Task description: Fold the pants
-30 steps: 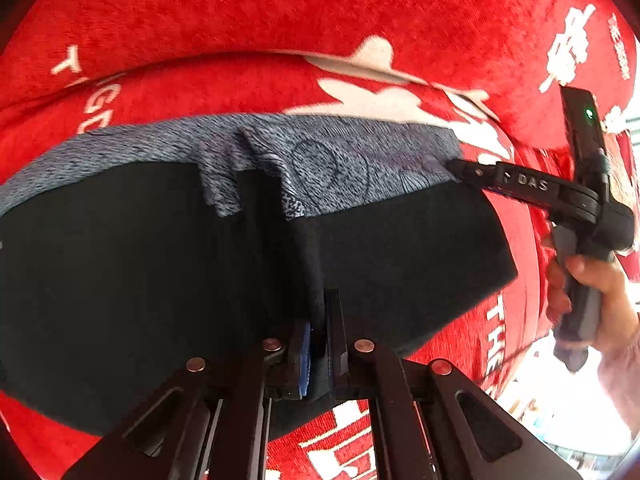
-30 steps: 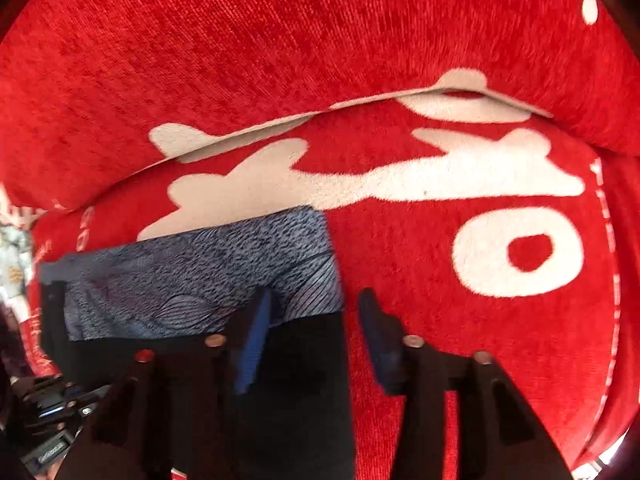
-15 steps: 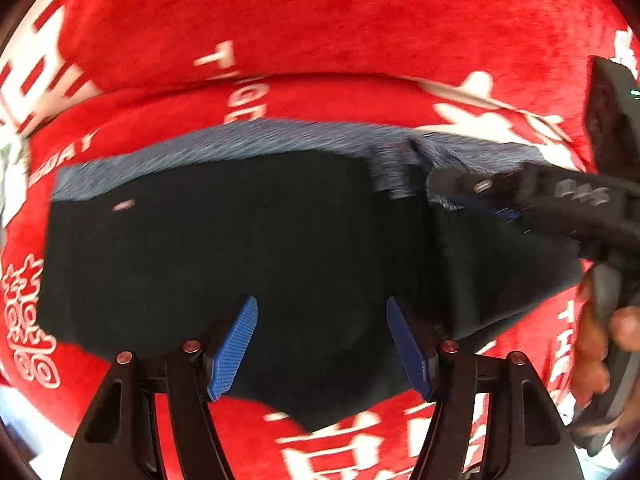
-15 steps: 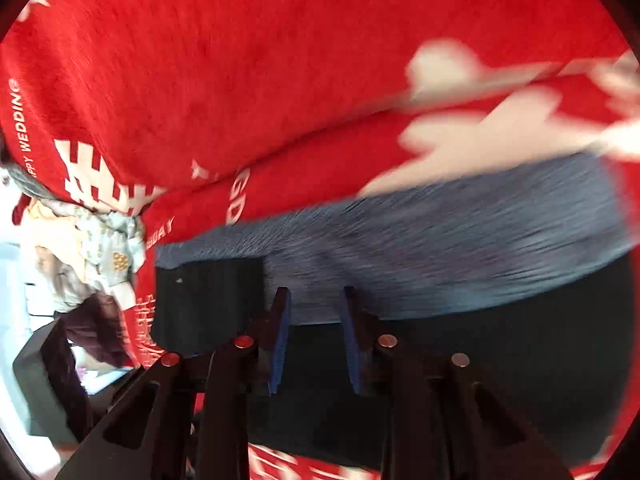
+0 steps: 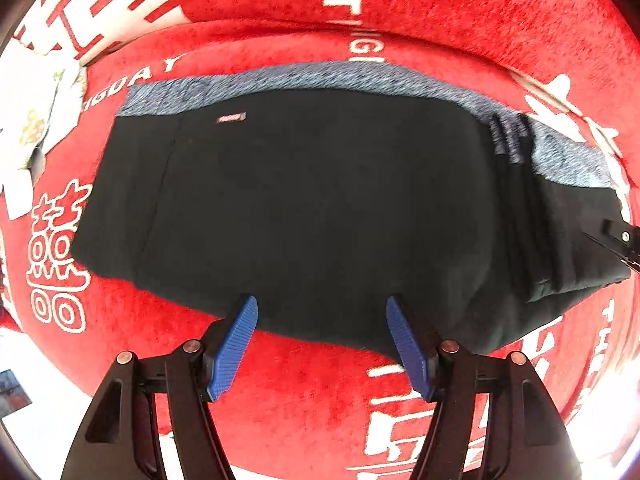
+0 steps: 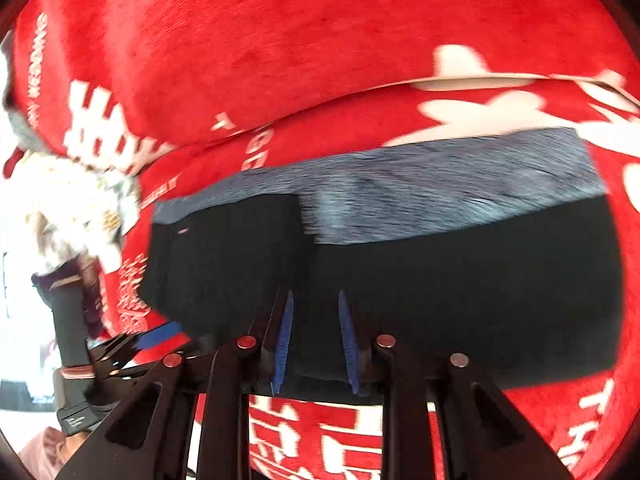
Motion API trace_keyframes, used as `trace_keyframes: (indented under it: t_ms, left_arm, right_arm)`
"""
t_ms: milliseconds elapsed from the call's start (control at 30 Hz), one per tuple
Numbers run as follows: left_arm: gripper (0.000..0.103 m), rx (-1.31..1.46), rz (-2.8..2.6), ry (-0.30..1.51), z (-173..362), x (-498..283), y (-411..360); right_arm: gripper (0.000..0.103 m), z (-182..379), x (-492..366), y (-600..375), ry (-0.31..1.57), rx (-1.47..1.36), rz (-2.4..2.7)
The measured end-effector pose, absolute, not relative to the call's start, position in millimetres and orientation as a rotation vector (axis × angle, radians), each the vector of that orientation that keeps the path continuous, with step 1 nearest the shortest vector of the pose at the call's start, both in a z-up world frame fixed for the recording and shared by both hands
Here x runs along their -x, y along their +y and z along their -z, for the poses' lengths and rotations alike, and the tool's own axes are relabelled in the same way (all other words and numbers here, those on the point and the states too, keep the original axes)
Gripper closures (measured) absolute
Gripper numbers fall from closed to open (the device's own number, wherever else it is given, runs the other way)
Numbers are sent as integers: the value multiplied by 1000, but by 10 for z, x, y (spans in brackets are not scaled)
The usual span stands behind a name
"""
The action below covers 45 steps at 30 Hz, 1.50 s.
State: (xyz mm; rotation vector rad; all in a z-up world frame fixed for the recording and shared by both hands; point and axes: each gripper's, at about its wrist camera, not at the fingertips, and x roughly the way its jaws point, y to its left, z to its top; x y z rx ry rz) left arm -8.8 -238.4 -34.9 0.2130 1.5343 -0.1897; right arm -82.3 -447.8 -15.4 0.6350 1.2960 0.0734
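The black pants (image 5: 312, 208) with a blue-grey patterned band (image 5: 304, 76) along the far side lie spread on the red sofa seat (image 5: 304, 376). My left gripper (image 5: 320, 340) is open and empty, just above the pants' near edge. In the right wrist view the pants (image 6: 460, 292) fill the middle. My right gripper (image 6: 314, 340) hovers over their near edge with its jaws a little apart, nothing held between them. A folded black flap (image 6: 232, 256) lies at the pants' left end. The right gripper's tip (image 5: 624, 240) shows at the far right of the left wrist view.
The sofa is covered in red cloth with white lettering; its backrest (image 6: 280, 40) rises behind the pants. A pale patterned cloth heap (image 6: 68, 200) lies at the left end. The left gripper's handle (image 6: 72, 332) and blue pad show at the left of the right wrist view.
My left gripper let go of the black fabric, opened wide and pulled back to the left. My right gripper swung left along the pants and its jaws narrowed. The pants now lie flatter.
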Motion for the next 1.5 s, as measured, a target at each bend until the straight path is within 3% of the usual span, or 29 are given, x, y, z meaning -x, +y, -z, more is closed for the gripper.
trace_keyframes:
  t_ms: [100,333,600,700,733,767,800,867,1000,1133,1200,1267,1500]
  left_arm:
    - [35,-220,179,1542,380,123,-2334]
    - [32,-209,173,1538,336,229,-2100]
    - [32,-187,161,1544,273,326,-1795]
    - [32,-181,154,1533,279,352,-1699]
    - [29,-174,153,1528,276,362,-1660]
    - [13,-166,153,1525,273,370,-1620]
    - [7,-162,153,1522,264,373,-1578]
    - [3,-151,157,1505,237,378,-1510]
    - [3,-127,152,1525,298,341,-1366]
    - [3,-66,123,1557,375,285,-1139]
    - [3,-39,112,1566,391,265,-983]
    - [3,-2,93,1571,410,243,-777]
    - [3,134,9,1552,434,85,-99]
  right_arm:
    - [75,387,957,-4481,1419,-637,-65]
    - [63,256,1157,-4283,1432,-610,-75]
    - [62,241,1268,-4089,1473,-573,-82]
    - [54,236,1281,-4017,1485,-563,-86]
    - [54,234,1278,-3984,1489,-560,-90]
    - [53,232,1274,-3956,1491,-555,-94]
    - [53,228,1267,-3928,1494,-548,-100]
    - [52,224,1250,-3872,1501,-533,-110]
    - [42,231,1197,-3764,1515,-508,-120]
    - [20,184,1130,-3653,1511,-435,-123]
    - [17,130,1093,-3583,1484,-364,-118]
    - [6,82,1043,-3485,1455,-275,-124]
    - [4,151,891,-3258,1477,-194,-161]
